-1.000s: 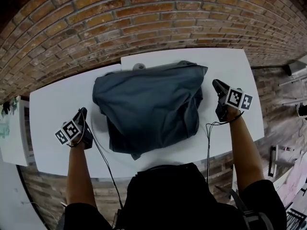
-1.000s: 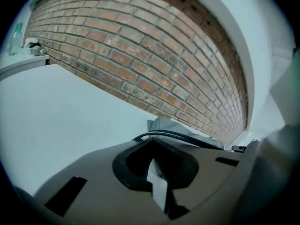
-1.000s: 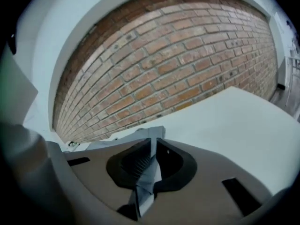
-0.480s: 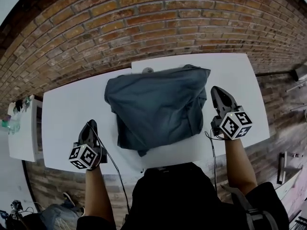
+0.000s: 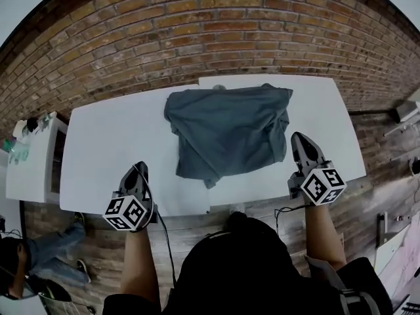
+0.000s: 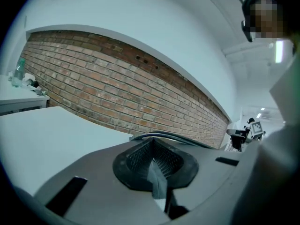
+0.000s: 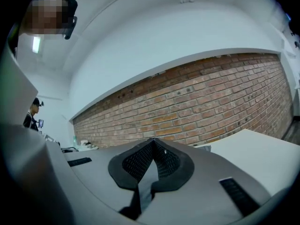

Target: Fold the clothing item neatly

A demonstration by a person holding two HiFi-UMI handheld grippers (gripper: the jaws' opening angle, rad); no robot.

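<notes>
A grey garment (image 5: 230, 130) lies folded into a rough rectangle on the white table (image 5: 111, 149), toward its 12 o'clock edge by the brick wall (image 5: 197, 38). The left gripper (image 5: 139, 170) hangs at the garment's 8 o'clock, jaws closed together on nothing. The right gripper (image 5: 300, 140) is just beside the cloth at 4 o'clock, jaws likewise pressed together and empty.

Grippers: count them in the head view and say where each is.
2. The left gripper is over the table's near edge, left of the grey garment; the right gripper is just right of the garment. Both are shut and empty. None seems hidden.
</notes>
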